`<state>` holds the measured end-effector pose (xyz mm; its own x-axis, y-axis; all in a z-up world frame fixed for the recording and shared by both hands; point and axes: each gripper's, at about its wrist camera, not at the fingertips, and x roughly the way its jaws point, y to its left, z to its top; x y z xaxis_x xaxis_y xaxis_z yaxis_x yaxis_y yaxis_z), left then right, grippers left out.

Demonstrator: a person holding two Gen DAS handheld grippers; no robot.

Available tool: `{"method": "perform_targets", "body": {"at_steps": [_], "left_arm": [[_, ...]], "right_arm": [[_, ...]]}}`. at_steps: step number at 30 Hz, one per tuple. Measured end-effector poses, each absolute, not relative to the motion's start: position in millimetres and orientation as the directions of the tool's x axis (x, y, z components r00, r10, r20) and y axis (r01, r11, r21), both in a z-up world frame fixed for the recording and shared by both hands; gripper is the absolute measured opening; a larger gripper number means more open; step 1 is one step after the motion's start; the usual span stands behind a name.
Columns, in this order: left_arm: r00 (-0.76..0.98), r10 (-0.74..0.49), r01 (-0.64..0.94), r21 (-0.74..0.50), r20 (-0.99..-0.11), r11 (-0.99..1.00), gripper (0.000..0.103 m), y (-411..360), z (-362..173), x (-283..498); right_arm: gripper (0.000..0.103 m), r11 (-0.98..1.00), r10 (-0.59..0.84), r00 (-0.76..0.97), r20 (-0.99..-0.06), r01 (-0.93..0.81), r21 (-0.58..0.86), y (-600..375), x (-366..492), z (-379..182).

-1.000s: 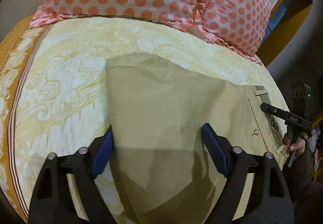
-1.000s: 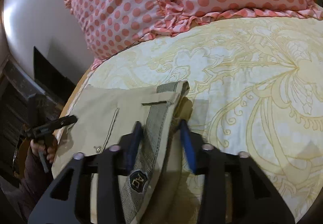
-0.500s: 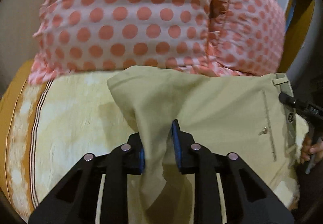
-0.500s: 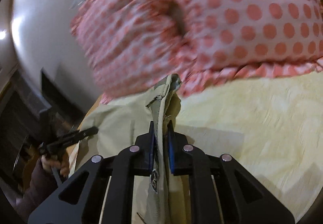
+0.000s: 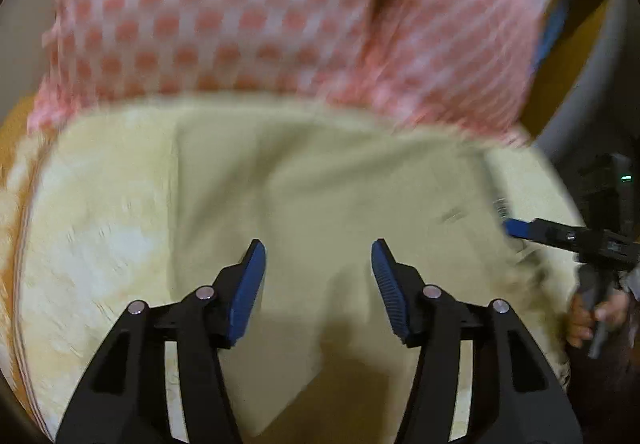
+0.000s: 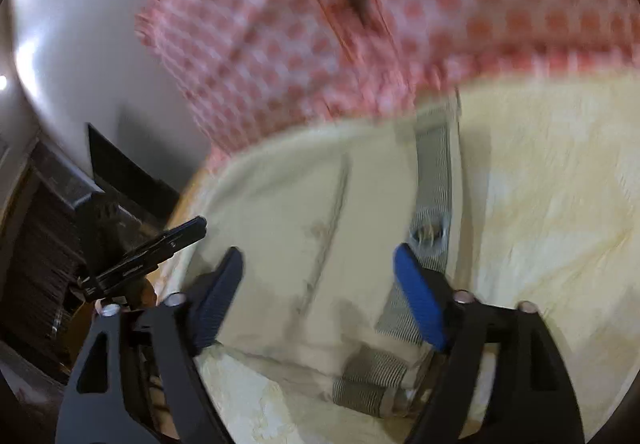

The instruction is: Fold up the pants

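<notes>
Two views, both smeared by motion, so read the fine detail with caution.

Left wrist view, pants: the khaki pants [image 5: 320, 179] lie spread on the cream bedspread [image 5: 100, 244], their far edge just below the dotted pillows [image 5: 240, 23].
Left wrist view, your fingers: the left gripper [image 5: 318, 264] hangs over the cloth with its blue pads wide apart and nothing between them.
Left wrist view, other tool: your right gripper shows at the right edge, over the waist end of the pants (too little of it shows here to judge its spread).

Right wrist view, pants: the waist end faces you, the striped inner waistband [image 6: 434, 179] turned outward and a doubled layer bunched nearest the camera.
Right wrist view, your fingers: the right gripper [image 6: 318, 268] is spread wide over that cloth and holds nothing.

Handling: I judge the cloth light, soft and limp; it will sag and crease wherever you leave it unsupported.
Where to grip: pinch the waistband with the right (thicker, stiffer, less likely to slip) and a leg edge or fold line with the left.
Risk: one thin layer may slide out, so take both layers.
</notes>
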<state>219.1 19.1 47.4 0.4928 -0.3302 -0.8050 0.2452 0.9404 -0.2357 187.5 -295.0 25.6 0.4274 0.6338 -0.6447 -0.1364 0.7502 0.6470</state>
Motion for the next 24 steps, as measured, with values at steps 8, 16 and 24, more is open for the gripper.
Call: {"method": "perform_targets", "body": {"at_steps": [8,16,24], "left_arm": [[0.696,-0.063,0.127,0.036,-0.716,0.991,0.094,19.5,84.1,130.2],[0.739,0.061,0.023,0.115,-0.671,0.993,0.101,3.7,54.4,14.1],[0.723,0.054,-0.009,0.069,-0.689,0.998,0.101,12.1,27.8,7.6]], "right_arm": [[0.102,0.897,0.398,0.616,-0.68,-0.108,0.428,-274.4,118.2,63.7],[0.102,0.979,0.204,0.683,-0.702,-0.159,0.13,-202.0,47.8,33.7],[0.102,0.995,0.097,0.711,-0.696,-0.09,0.047,-197.3,9.5,19.2]]}}
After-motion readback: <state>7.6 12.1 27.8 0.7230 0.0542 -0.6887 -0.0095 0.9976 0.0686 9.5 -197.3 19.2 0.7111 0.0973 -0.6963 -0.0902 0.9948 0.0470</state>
